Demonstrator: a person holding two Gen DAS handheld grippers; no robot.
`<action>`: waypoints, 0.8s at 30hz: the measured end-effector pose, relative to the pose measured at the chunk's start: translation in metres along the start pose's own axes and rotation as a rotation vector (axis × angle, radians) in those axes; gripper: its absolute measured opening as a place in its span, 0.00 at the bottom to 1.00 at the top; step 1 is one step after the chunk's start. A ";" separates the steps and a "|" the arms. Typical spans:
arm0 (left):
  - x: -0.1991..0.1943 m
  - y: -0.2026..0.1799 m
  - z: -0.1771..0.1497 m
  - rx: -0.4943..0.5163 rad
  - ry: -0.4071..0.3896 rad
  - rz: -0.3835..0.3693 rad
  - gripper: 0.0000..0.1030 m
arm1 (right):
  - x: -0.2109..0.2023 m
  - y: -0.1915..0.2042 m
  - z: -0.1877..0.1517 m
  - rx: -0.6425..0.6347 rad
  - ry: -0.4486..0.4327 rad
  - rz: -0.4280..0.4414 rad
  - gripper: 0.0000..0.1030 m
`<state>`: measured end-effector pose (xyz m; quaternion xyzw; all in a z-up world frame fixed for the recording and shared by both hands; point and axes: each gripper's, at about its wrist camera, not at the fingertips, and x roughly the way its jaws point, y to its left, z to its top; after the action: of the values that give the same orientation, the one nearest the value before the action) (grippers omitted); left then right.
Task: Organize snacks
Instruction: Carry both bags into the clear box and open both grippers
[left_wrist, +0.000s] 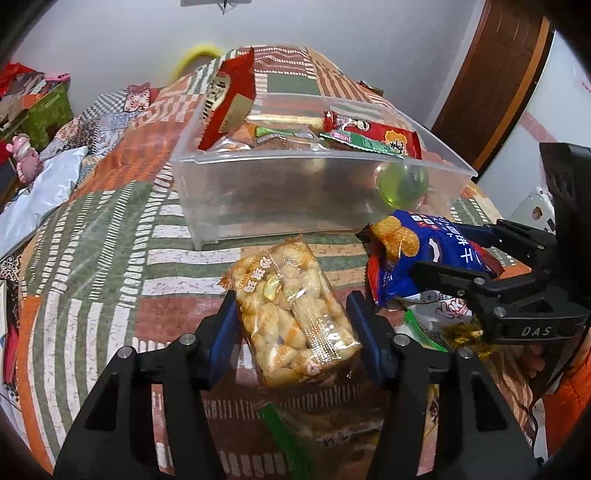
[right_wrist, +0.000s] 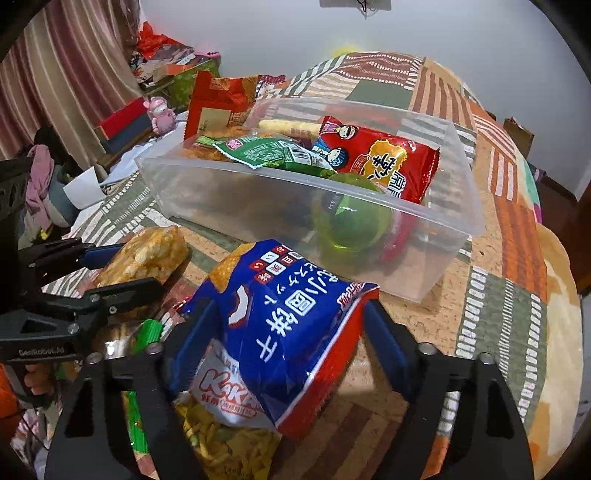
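Both wrist views close, angled down past their jaws, sharing the clear bin, patchwork table

Patchwork quilt in green, orange and white stripes, spread across most of both views. Pink toy figure at upper left of the right wrist view, beside a green patterned box. Striped curtain at far left. White wall above. Brown wooden door frame at upper right of the left wrist view.

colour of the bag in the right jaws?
Blue bag with red edges and white lettering; clearest in the right wrist view.
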<state>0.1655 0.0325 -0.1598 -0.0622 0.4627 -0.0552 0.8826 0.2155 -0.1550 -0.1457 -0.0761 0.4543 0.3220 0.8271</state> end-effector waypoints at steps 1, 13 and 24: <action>-0.002 0.000 0.000 -0.002 -0.006 0.001 0.55 | -0.002 0.001 -0.001 0.001 -0.006 -0.004 0.69; -0.040 -0.002 0.010 -0.017 -0.106 0.014 0.55 | -0.030 0.016 -0.006 -0.030 -0.085 -0.060 0.49; -0.073 -0.007 0.030 -0.018 -0.208 0.008 0.55 | -0.069 0.016 -0.007 -0.007 -0.180 -0.059 0.48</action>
<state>0.1480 0.0391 -0.0827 -0.0735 0.3693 -0.0407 0.9255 0.1751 -0.1769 -0.0918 -0.0634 0.3747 0.3046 0.8734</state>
